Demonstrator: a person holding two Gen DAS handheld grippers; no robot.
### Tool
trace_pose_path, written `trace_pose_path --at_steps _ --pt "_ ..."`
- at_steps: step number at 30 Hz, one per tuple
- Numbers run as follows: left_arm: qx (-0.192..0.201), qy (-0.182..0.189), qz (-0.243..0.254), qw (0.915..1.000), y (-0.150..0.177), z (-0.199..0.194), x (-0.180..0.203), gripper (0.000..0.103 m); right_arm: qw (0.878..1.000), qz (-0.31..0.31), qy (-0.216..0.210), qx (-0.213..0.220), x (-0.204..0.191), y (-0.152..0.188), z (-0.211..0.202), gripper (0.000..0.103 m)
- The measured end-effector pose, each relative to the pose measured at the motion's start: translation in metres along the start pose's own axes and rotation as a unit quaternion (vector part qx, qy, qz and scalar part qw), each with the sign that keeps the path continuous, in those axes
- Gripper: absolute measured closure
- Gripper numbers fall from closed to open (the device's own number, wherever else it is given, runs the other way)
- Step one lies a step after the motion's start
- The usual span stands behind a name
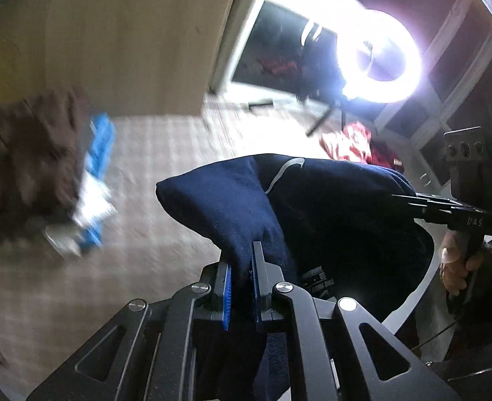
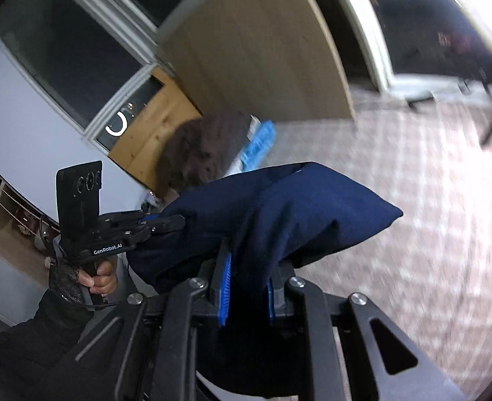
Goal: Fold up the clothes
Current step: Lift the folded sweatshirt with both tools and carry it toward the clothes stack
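Note:
A navy blue garment (image 1: 329, 207) hangs in the air, stretched between my two grippers above the floor. In the left wrist view my left gripper (image 1: 242, 260) is shut on one bunched corner of it, with cloth squeezed between the blue pads (image 1: 226, 300). At the right of that view a hand holds my right gripper (image 1: 396, 197), which bites into the garment's other end. The right wrist view shows the right gripper (image 2: 249, 277) shut on a thick fold of the navy garment (image 2: 312, 207). My left gripper (image 2: 180, 222) is clamped on the far end at the left there.
Below lies a checked carpet (image 1: 145, 250). A brown fuzzy pile (image 1: 28, 167) and a blue package (image 1: 99, 153) sit by a wooden cabinet panel (image 1: 112, 33). A bright ring light (image 1: 379, 60) on a stand and a red cloth (image 1: 349, 143) are farther back.

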State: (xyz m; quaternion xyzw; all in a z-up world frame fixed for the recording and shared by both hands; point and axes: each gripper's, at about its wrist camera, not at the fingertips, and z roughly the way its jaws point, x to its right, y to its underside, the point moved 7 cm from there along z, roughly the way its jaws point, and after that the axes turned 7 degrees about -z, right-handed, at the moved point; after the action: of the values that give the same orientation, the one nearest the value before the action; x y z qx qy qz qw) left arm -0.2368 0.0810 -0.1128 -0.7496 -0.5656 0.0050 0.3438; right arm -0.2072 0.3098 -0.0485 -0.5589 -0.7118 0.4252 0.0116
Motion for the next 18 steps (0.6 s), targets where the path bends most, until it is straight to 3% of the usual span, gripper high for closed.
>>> trace_pose_path --at_steps 7,12,15,18 --pt "0.073 -0.022 0.063 0.9951 -0.098 -0.086 -0.084 0.095 0.997 -0.051 0.025 0.058 -0.085 -0.118 0.056 0.087" --pt "0.095 -0.056 0.085 0.9902 -0.149 -0.124 -0.171 0.095 0.995 -0.059 0.026 0.082 -0.125 -0.19 0.132 0.087" --pt "0.099 -0.056 0.077 0.9905 -0.167 -0.129 -0.223 0.094 0.995 -0.054 0.036 0.082 -0.134 -0.209 0.177 0.087" --pt "0.072 -0.038 0.05 0.9954 -0.155 -0.105 -0.278 0.094 0.997 -0.036 0.039 0.052 -0.129 -0.199 0.23 0.087"
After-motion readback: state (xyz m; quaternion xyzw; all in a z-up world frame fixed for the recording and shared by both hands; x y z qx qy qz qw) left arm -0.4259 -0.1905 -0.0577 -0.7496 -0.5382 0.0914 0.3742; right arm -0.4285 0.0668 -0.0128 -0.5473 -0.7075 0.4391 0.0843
